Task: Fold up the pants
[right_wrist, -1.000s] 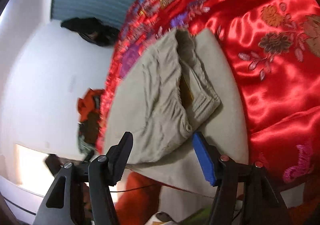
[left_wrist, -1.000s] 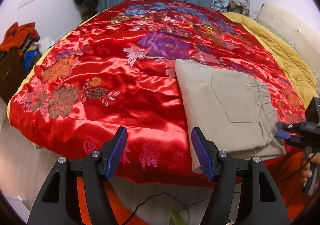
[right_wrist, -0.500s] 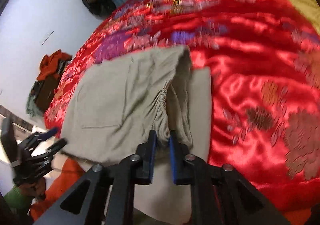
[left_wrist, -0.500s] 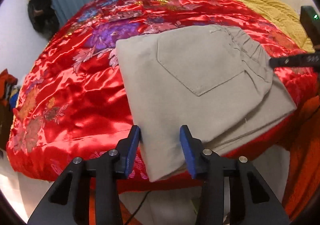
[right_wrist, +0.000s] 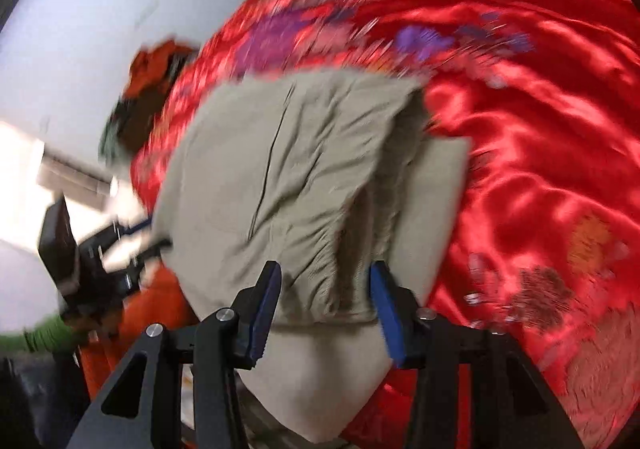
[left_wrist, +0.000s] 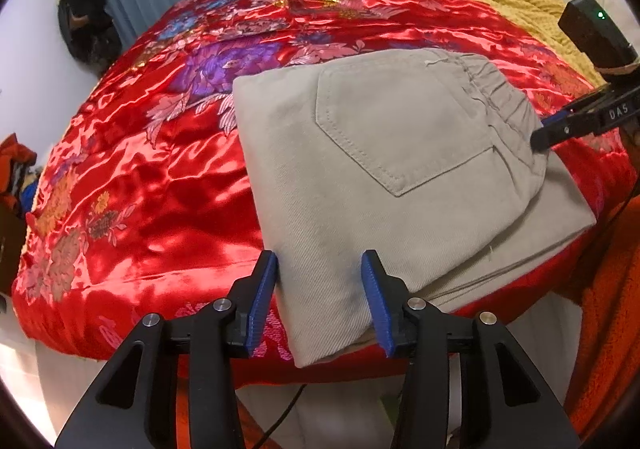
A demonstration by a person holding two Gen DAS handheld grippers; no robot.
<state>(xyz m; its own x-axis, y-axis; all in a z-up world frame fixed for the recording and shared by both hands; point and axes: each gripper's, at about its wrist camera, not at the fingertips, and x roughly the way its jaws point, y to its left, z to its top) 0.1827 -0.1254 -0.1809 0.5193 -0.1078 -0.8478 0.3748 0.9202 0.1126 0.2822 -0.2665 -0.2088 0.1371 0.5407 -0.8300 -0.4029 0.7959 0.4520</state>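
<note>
Beige twill pants [left_wrist: 384,169], folded into a block with a back pocket up, lie on the near edge of a bed [left_wrist: 160,177] covered in red floral satin. The left tool [left_wrist: 320,301] has its jaws parted around the near folded corner; whether the pads press the cloth cannot be told. The right tool [right_wrist: 324,305], its jaws just having opened a little, straddles the gathered elastic waistband [right_wrist: 352,249], blurred, with pad contact unclear.

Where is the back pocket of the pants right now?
In the left wrist view the pocket faces up on top of the folded pants, centre-right, just left of the gathered waistband on the red bedspread.
</note>
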